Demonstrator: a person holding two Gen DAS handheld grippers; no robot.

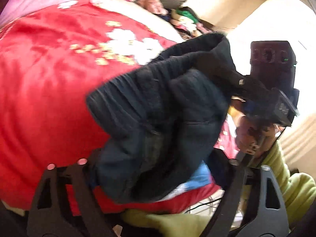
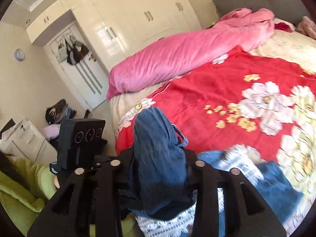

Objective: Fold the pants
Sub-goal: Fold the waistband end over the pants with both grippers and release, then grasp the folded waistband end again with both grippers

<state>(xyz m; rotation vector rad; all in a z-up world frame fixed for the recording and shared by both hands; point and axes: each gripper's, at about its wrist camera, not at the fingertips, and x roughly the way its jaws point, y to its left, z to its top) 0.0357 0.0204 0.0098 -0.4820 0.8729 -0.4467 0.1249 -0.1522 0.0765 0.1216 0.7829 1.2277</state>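
Note:
Dark blue pants (image 1: 158, 108) hang bunched over the red flowered blanket (image 1: 49, 79), with the ribbed waistband to the left. My left gripper (image 1: 158, 164) stands open, its fingers wide on either side of the hanging cloth. The pants' upper right corner runs tight into my right gripper (image 1: 244, 90), held by a hand (image 1: 250, 138). In the right wrist view a thick wad of the pants (image 2: 158, 148) fills the gap of my right gripper (image 2: 158, 166), which is shut on it. The left gripper's body (image 2: 83, 138) shows at the left.
The bed carries the red flowered blanket (image 2: 217, 90), a rolled pink quilt (image 2: 187, 55) along its far side, and a blue and white patterned cloth (image 2: 246, 167) near me. A white wardrobe (image 2: 138, 19) and a door (image 2: 83, 69) stand beyond. Green sleeves (image 1: 286, 187) are close below.

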